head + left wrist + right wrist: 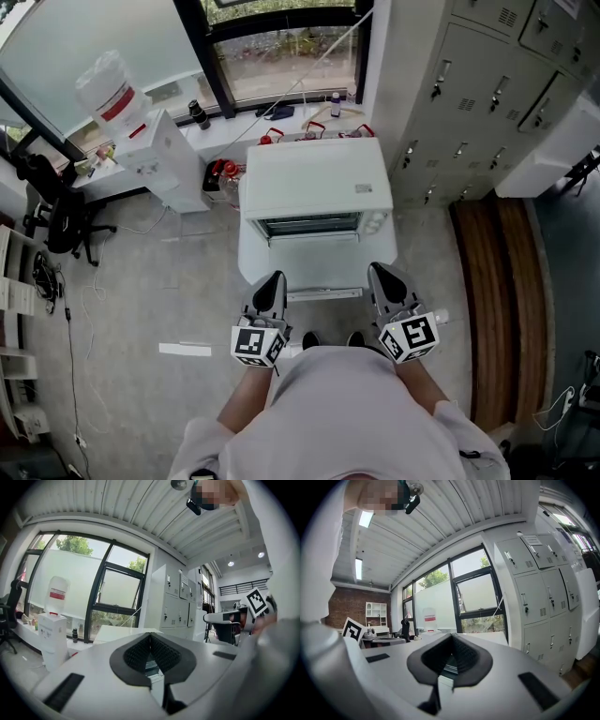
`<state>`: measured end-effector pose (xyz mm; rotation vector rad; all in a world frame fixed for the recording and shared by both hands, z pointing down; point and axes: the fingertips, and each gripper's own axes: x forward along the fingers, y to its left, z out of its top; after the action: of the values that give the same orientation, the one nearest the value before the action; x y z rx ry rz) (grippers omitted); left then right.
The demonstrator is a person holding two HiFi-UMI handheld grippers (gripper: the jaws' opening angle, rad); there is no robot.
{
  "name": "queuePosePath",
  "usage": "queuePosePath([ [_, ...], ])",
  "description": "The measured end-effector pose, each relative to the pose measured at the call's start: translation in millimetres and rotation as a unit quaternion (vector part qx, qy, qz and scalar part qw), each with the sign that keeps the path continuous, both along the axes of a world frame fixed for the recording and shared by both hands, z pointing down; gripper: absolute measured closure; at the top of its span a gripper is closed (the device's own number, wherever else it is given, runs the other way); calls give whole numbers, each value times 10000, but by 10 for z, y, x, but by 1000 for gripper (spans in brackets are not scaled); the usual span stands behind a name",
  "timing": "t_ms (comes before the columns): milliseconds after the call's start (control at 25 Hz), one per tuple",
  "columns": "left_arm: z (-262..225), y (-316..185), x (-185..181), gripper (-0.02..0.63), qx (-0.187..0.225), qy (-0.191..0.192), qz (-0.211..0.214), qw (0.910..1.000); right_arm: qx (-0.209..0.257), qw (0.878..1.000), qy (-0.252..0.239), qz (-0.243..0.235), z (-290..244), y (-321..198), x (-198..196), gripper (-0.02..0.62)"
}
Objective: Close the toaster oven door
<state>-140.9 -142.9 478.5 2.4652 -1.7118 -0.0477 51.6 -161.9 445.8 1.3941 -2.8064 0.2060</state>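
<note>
A white toaster oven (317,178) stands on a white stand in front of me. Its door (314,262) hangs open toward me, with the handle (323,293) at the near edge. My left gripper (272,279) is just left of the handle and my right gripper (380,272) just right of it; whether either touches the door I cannot tell. In the left gripper view the left gripper (150,637) has its pads together with nothing held. The right gripper (452,637) also looks shut and empty in the right gripper view.
A water dispenser (150,155) stands to the left of the oven. Grey lockers (478,84) line the right wall, above a wooden bench (497,300). An office chair (56,211) is at the far left. Bottles (199,114) sit on the window sill.
</note>
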Motion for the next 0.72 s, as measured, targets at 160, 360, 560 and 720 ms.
queuePosePath([
  [160, 63, 20, -44, 588, -120, 632, 76, 9979, -25, 10000, -1, -27, 25, -4, -26, 588],
  [360, 103, 56, -127, 588, -117, 1834, 276, 9826, -66, 10000, 55, -46, 59, -2, -59, 588],
  [560, 210, 70, -195, 588, -297, 2774, 448, 9592, -79, 9999, 70, -45, 66, -11, -100, 588],
  [720, 316, 93, -232, 586, -347, 3310, 641, 9408, -75, 9999, 82, -60, 60, -19, -124, 588],
])
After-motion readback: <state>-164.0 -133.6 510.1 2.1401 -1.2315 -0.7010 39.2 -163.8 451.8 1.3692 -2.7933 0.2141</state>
